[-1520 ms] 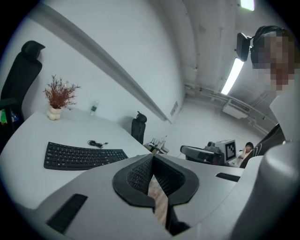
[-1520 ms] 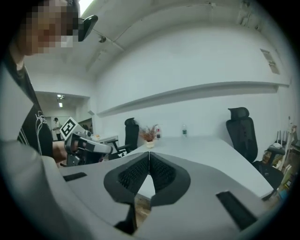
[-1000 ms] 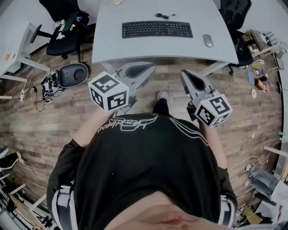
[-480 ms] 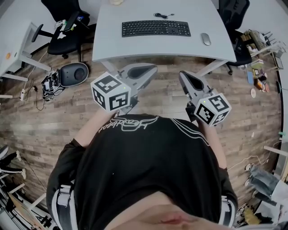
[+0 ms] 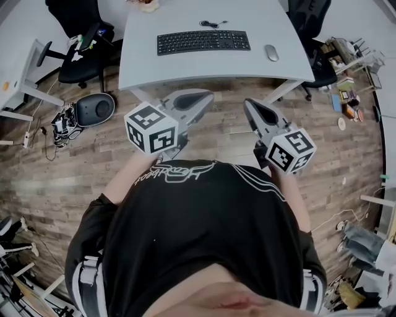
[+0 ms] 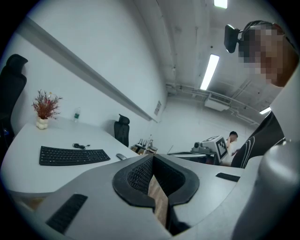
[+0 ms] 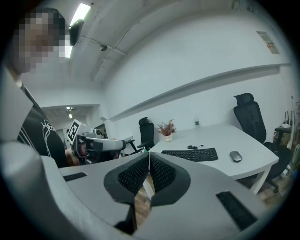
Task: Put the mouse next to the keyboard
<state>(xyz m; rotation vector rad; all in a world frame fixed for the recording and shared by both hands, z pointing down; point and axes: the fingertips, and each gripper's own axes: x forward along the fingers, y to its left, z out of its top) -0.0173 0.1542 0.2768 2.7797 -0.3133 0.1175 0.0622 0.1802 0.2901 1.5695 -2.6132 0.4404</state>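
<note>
1. Against the frame a second ago, the head view has shifted. The table [image 5: 185,69] and all it carries sit higher and further left in the picture, while both claws hold about the same spot in it.
2. The mouse [image 5: 271,52] and the keyboard [image 5: 203,42] keep the same places on the table as before; neither has been touched.
3. The mouse lies on the table to the right of the keyboard's right end. It is apart from the keyboard, a little nearer the front edge, and toward the table's right edge.
4. The left gripper [image 5: 207,95] is clenched on nothing: its own view shows the left gripper [image 6: 152,158] with pads meeting at the tips and only floor showing through the slit below.
5. The right gripper [image 5: 249,104] is likewise clenched and empty; in its own view the pads of the right gripper [image 7: 148,154] are pressed together.
6. Both claws hang over the wood-plank floor [image 5: 80,167], short of the table's front edge.
7. A small pale pot [image 6: 42,123] at the far left corner of the table holds a reddish twiggy plant [image 6: 45,104]; a bottle [image 6: 76,115] stands just beside it.
8. A coiled cable [image 5: 212,24] lies behind the keyboard, toward the far edge.
9. A black office chair [image 5: 83,52] stands at the table's left edge, and a second chair [image 5: 309,15] stands by its right.
10. A dark rounded object [image 5: 96,108] sits on the floor near tangled cords [image 5: 59,124].
11. White walls and strip lights [image 6: 208,71] close the room.
</note>
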